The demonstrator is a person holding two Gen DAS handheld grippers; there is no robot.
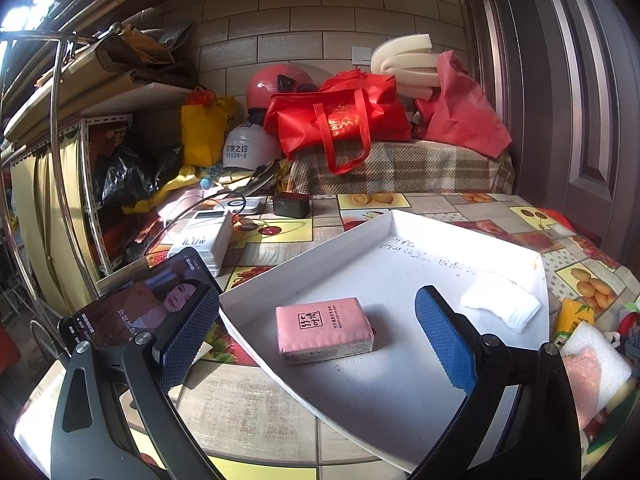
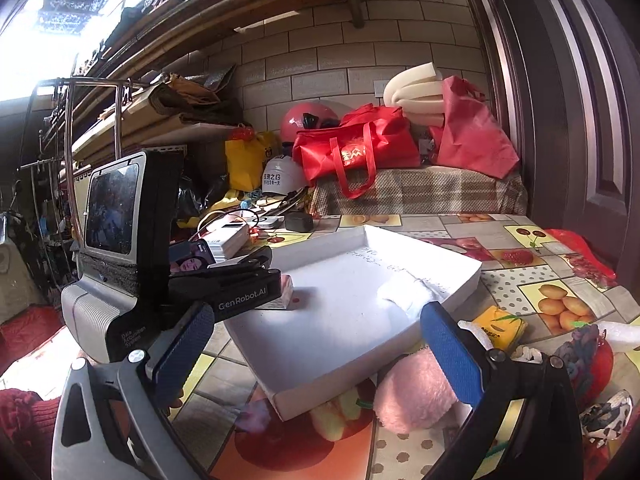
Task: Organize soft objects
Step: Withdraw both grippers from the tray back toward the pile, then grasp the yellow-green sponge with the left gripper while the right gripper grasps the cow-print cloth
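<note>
A white tray (image 1: 384,420) lies on the fruit-print table. A pink tissue pack (image 1: 323,330) lies flat in it, between and just beyond my open left gripper (image 1: 316,340), which holds nothing. A folded white cloth (image 1: 500,306) lies in the tray's right part, also in the right wrist view (image 2: 404,294). My right gripper (image 2: 316,354) is open and empty above the tray's near corner (image 2: 304,396). A pink fluffy toy (image 2: 416,392) lies on the table just outside the tray, by the right finger. The left gripper's body (image 2: 240,280) reaches over the tray's left side.
A phone (image 1: 132,308) and a white power unit (image 1: 202,240) lie left of the tray. A yellow tissue pack (image 2: 498,330), white foam (image 1: 596,360) and small toys (image 2: 592,360) lie to the right. A bench with red bags (image 1: 340,120) stands behind the table.
</note>
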